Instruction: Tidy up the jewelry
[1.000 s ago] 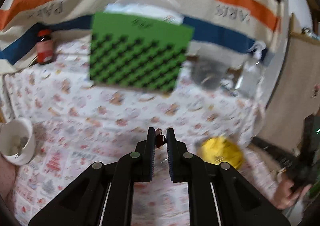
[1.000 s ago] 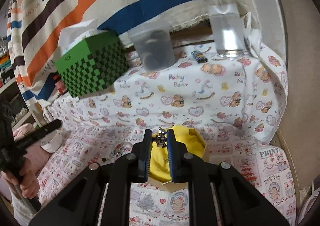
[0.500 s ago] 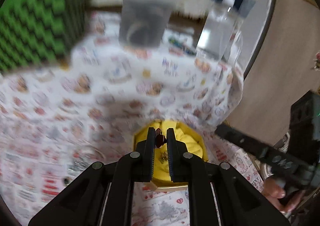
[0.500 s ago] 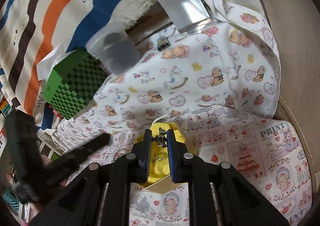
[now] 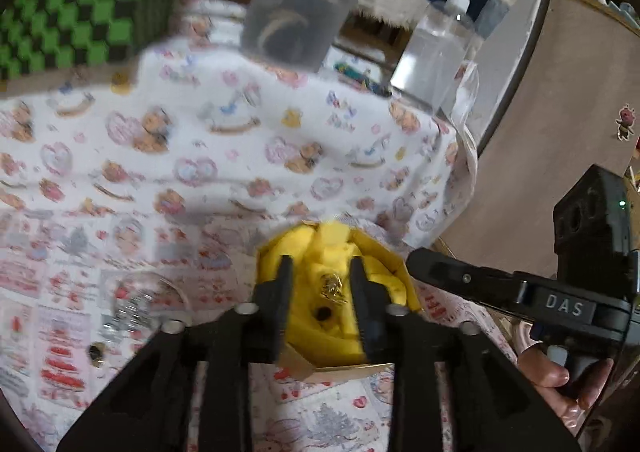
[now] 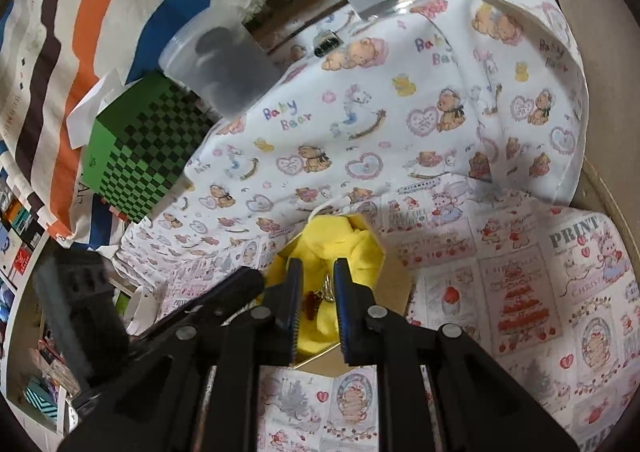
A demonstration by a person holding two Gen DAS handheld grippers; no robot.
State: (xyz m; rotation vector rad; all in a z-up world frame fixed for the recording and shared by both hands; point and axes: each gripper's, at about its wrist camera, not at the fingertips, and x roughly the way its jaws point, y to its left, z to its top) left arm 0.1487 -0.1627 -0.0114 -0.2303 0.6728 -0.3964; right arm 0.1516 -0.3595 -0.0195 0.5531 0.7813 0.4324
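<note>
left tongs (image 5: 320,288) just opening, released over the yellow-lined box (image 5: 384,252) | dark bead (image 5: 321,313) and gold piece (image 5: 332,288) lying inside | right tongs (image 6: 318,292) apart, silver piece (image 6: 328,290) between, grip unclear

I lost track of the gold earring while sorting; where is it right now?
In the left wrist view the gold earring lies on the yellow cloth inside the small box, between the left gripper's just-opened jaws, above a dark bead.
</note>
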